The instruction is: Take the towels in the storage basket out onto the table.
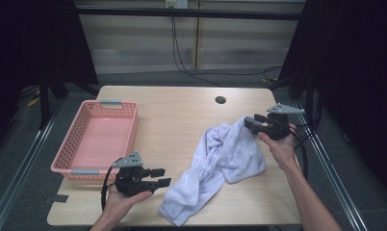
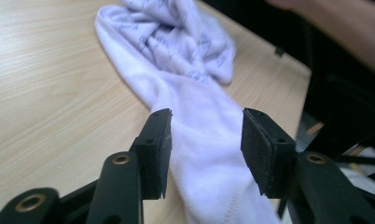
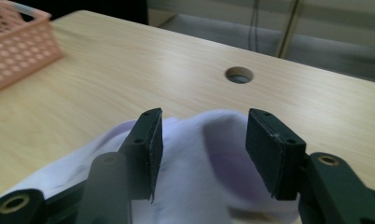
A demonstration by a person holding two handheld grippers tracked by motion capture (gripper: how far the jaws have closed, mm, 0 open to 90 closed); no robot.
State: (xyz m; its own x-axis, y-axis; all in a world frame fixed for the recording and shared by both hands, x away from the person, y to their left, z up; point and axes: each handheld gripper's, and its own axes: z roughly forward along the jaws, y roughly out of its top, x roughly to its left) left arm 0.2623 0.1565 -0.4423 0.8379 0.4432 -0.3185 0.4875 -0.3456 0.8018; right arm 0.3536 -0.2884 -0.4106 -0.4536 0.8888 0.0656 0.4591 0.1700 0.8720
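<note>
The crumpled white printed cotton towel [image 1: 220, 161] lies on the right half of the pale wooden desk [image 1: 182, 115], long axis running from the near edge towards the far right corner. My left gripper [image 1: 159, 177] is spread, level with the near end; my right gripper [image 1: 248, 122] is spread at the far end. Neither pinches cloth. The high view adds the pink plastic basket [image 1: 66, 149] at the left edge.
</note>
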